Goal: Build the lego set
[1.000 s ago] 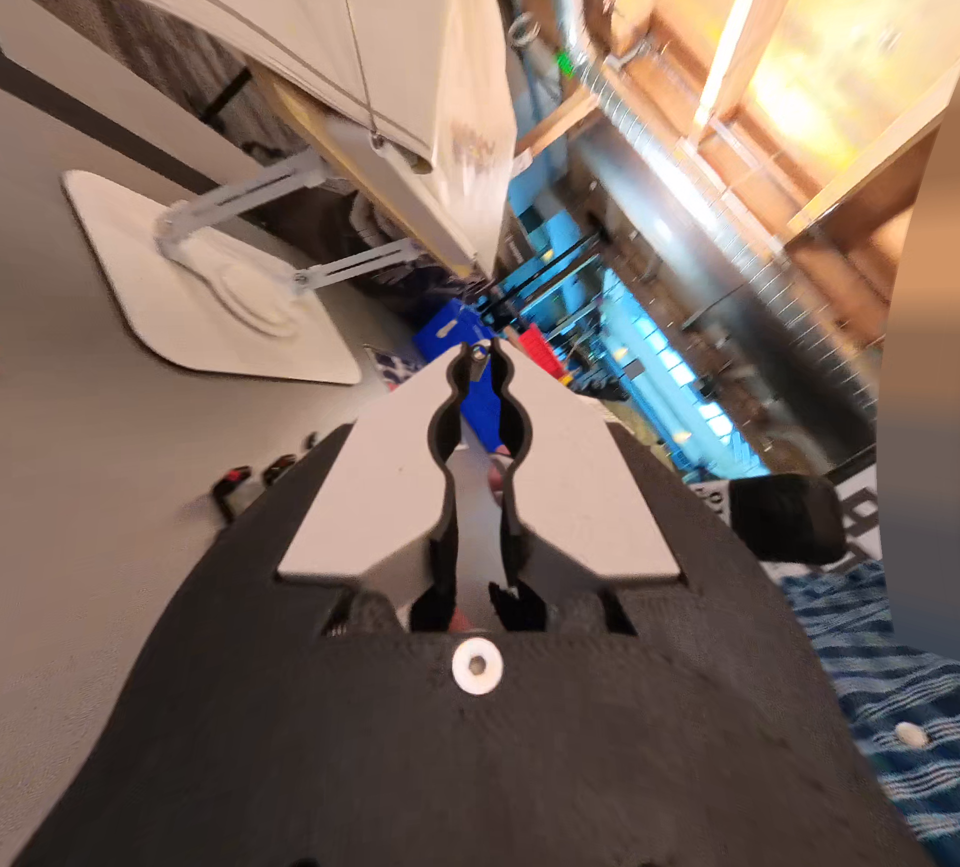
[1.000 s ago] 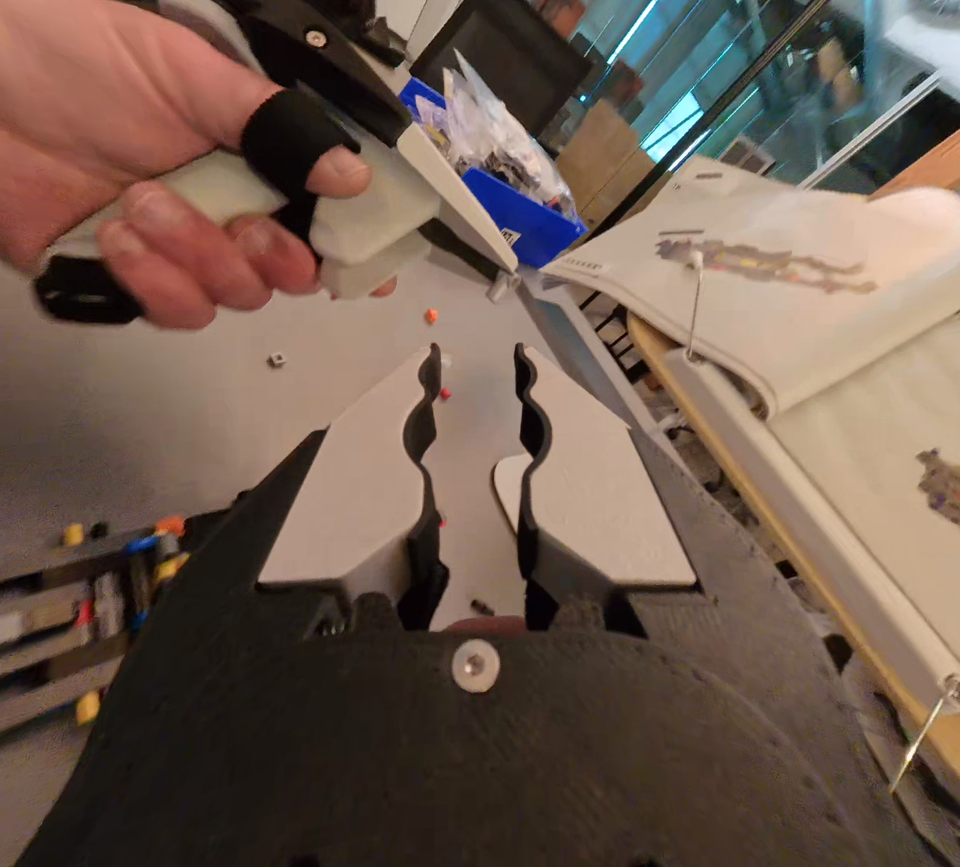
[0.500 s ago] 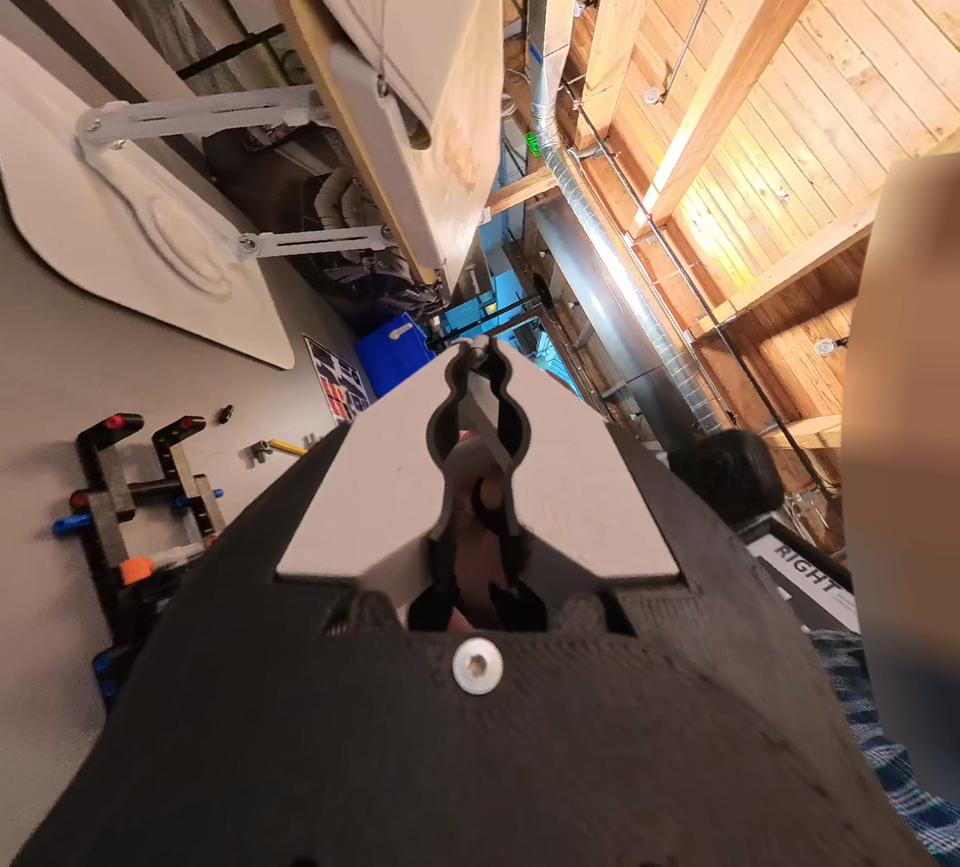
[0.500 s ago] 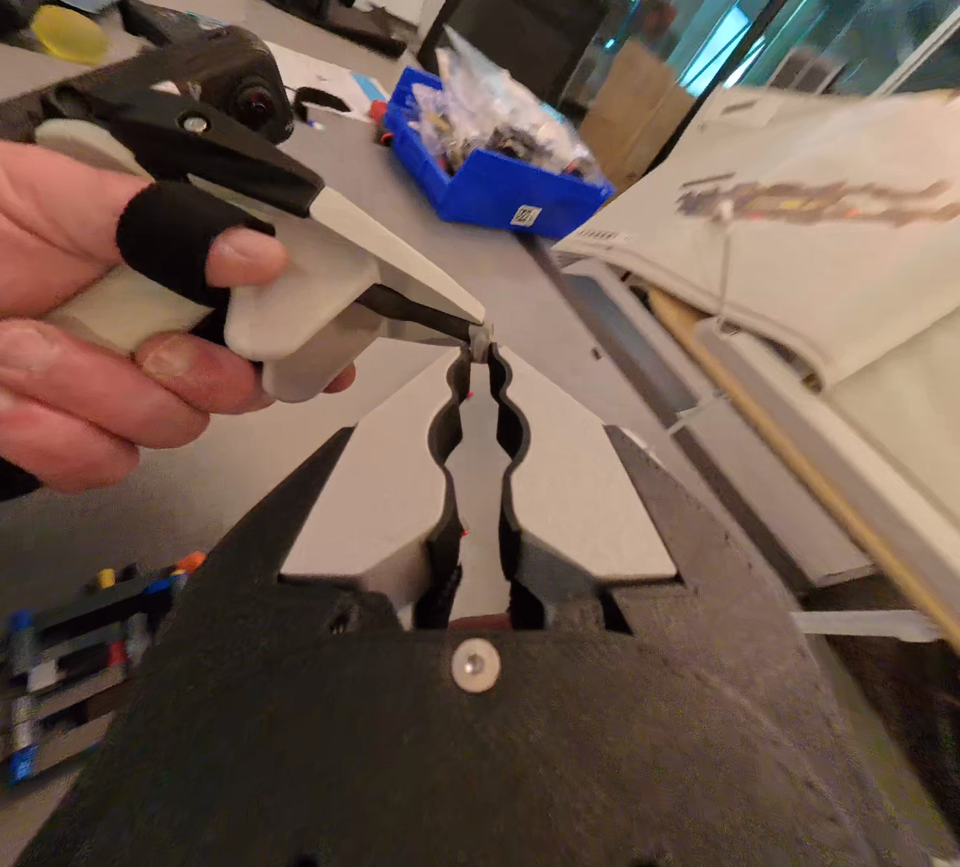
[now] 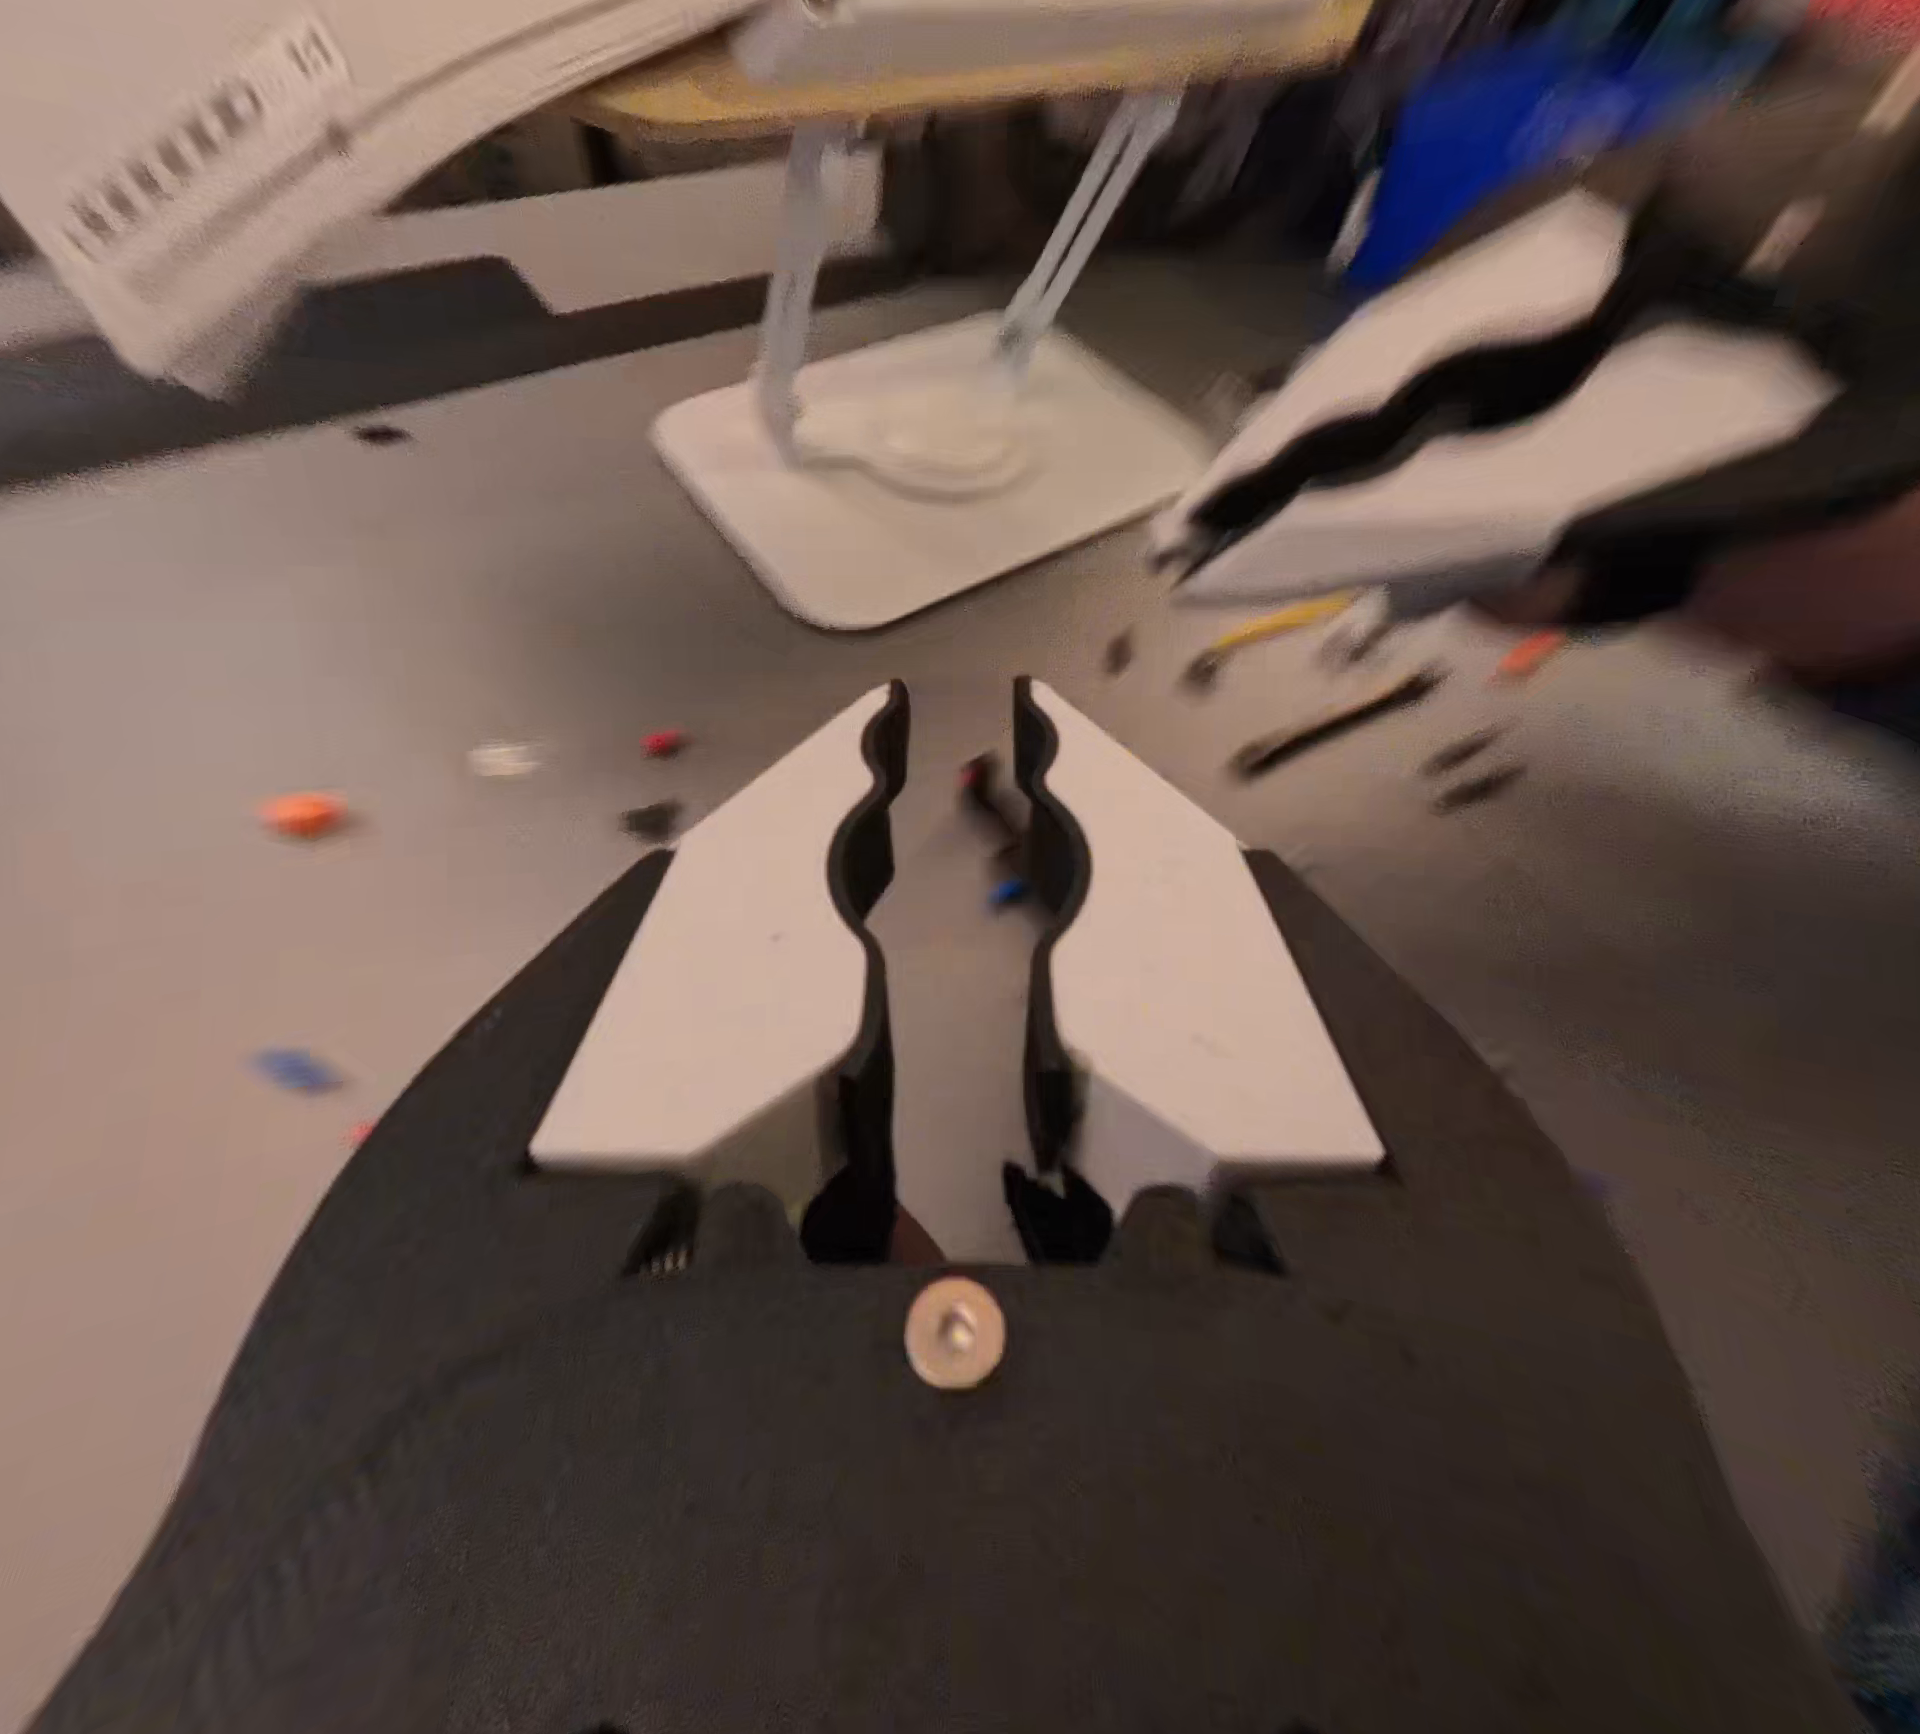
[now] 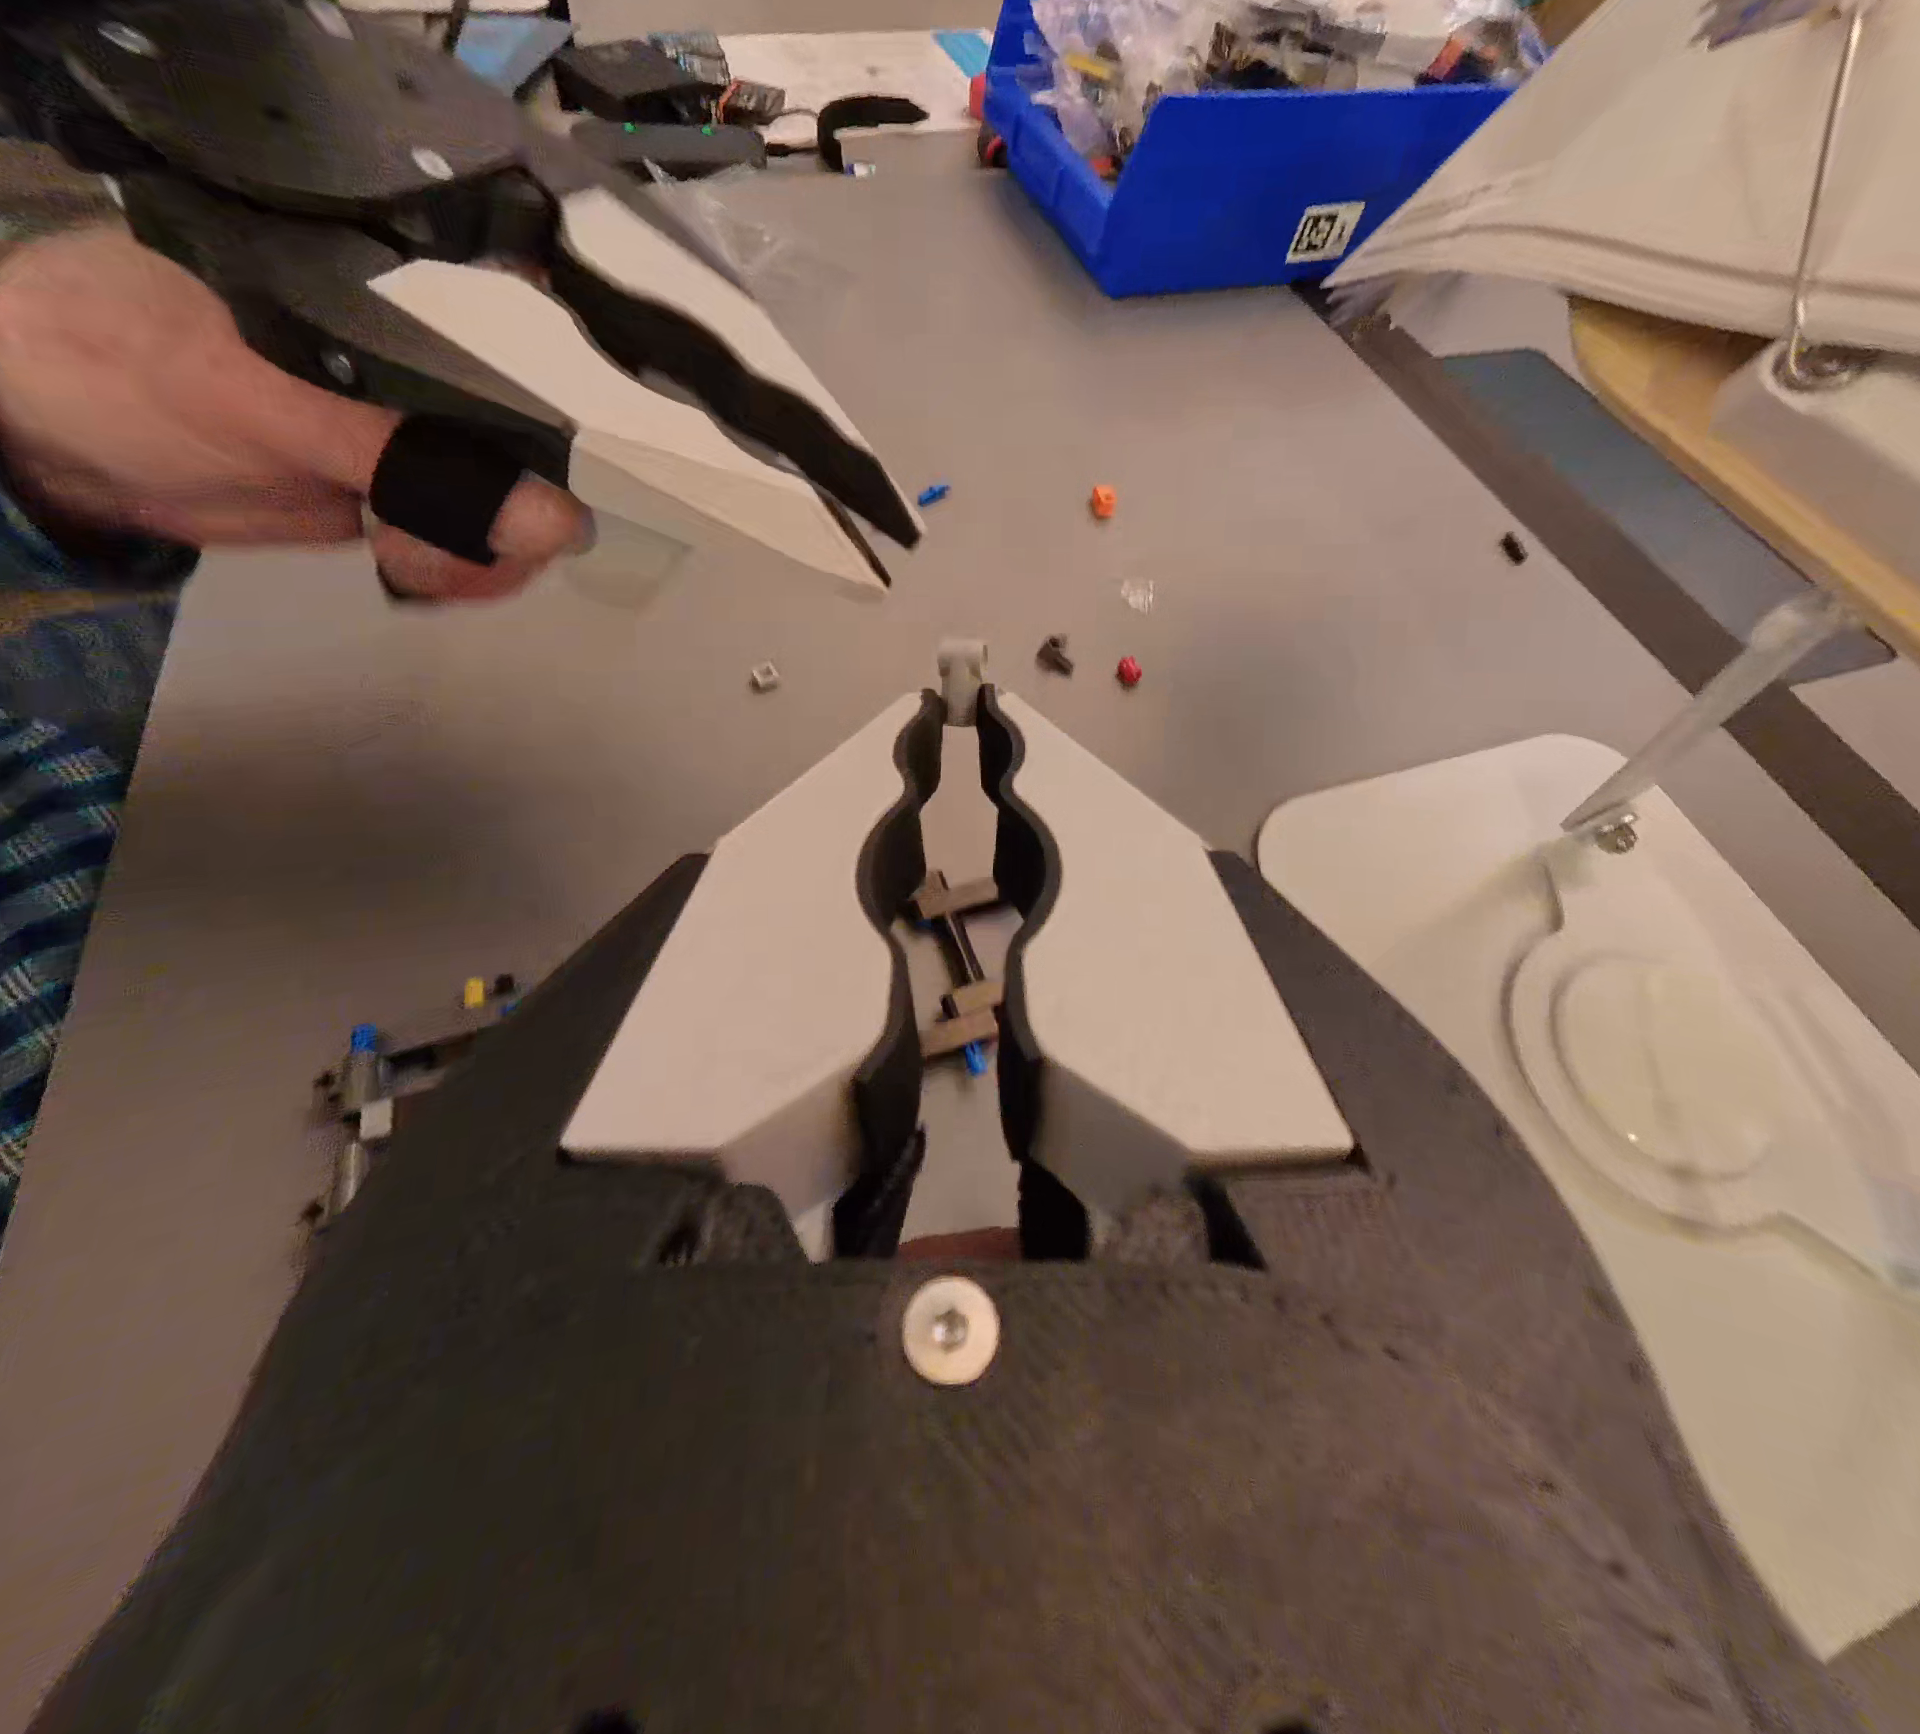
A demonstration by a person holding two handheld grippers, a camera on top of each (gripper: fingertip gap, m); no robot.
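Here the right gripper (image 6: 961, 697) pinches a small grey lego piece (image 6: 961, 668) at its tips; the left gripper (image 5: 956, 697) is spread, empty.

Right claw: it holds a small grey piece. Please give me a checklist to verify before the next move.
1. Grip on the grey piece: ok. The right claw pinches it at the very tips.
2. Left claw free: ok. It is open with nothing between the fingers.
3. Dark assembly located: ok. It lies on the table below the right claw, seen between its fingers.
4. Claws clear of each other: ok. They are apart in the right wrist view.
5. Left wrist view sharp: not ok. It is blurred by motion.
6. Where the grey piece attaches: cannot tell.
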